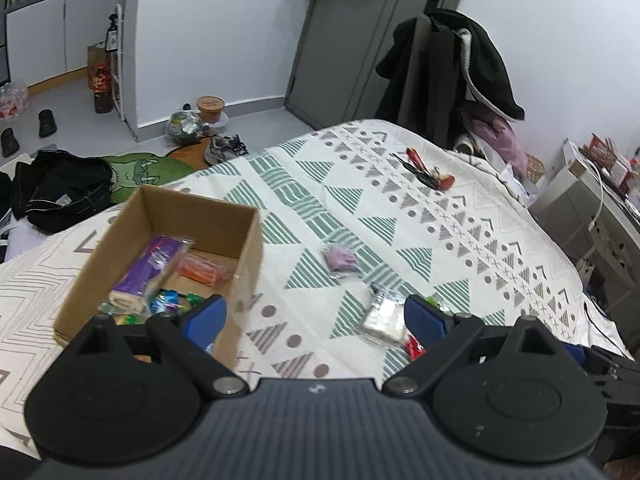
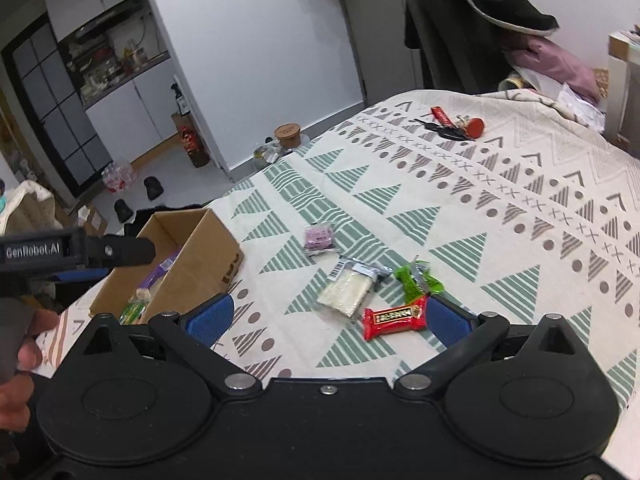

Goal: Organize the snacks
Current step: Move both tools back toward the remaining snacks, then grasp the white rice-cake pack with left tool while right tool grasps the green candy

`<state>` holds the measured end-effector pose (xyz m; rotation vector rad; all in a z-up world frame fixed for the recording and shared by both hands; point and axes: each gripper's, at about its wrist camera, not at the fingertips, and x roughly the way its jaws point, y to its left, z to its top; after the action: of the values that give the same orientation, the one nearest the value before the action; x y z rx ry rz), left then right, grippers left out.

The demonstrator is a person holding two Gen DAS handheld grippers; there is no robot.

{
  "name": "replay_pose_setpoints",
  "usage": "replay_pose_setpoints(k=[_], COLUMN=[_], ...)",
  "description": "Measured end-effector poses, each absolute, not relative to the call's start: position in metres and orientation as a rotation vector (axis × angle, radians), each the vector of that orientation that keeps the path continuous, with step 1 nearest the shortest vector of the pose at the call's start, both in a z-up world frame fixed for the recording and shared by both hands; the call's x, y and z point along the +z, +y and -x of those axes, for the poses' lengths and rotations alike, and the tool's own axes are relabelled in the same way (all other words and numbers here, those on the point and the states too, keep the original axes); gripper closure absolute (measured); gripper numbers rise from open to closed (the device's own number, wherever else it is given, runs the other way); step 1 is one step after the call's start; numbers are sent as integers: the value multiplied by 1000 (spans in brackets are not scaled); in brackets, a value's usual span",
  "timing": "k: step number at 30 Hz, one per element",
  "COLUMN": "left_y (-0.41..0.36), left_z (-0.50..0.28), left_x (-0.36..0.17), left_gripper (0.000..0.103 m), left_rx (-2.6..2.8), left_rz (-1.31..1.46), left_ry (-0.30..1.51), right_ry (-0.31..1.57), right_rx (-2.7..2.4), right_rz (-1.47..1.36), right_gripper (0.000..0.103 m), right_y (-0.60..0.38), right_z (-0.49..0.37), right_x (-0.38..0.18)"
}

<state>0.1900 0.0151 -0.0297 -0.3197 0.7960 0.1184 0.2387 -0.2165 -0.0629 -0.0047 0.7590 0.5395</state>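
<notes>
Beside cardboard box (image 2: 188, 256) on bedspread (image 2: 500, 208): loose snack packets (image 2: 394, 317), keys (image 2: 452, 126) beyond; both grippers' fingers (image 2: 210, 322) released

Black right gripper (image 2: 326, 318) with 2 blue pads (image 2: 210, 320), silver pivot screws, ribbed grey body

One box (image 2: 192, 256); four loose snacks: purple (image 2: 318, 238), white (image 2: 347, 290), green (image 2: 418, 280), red (image 2: 394, 317); one key bunch (image 2: 452, 126); two grippers (image 2: 326, 316) (image 1: 316, 316).
</notes>
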Motion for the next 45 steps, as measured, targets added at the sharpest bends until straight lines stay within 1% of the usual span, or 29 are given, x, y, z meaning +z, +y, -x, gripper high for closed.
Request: replay_pose_setpoints(k=[14,26,37,44,45], left_y=[-38,-59,-71,-74,-75], left_z=[-217,-253,-295,-317,-320], left_x=[-54,-92,-138,-162,-165], left_gripper=[8,9,11,11,11], left_rx=[78,75,49,33,30], left_rz=[254,234,223,219,214], left_ry=[821,858,930,948,950], right_ry=[833,878,925,950,952], right_rx=[439,415,353,359,361], right_rz=[-212,-248,-292,-326,-328], right_gripper=[0,0,1,7,9], right_y=[-269,-272,-275,-273,-273], right_z=[-272,-298,-327,-345,-347], right_x=[-94,-115,-139,-157,-159])
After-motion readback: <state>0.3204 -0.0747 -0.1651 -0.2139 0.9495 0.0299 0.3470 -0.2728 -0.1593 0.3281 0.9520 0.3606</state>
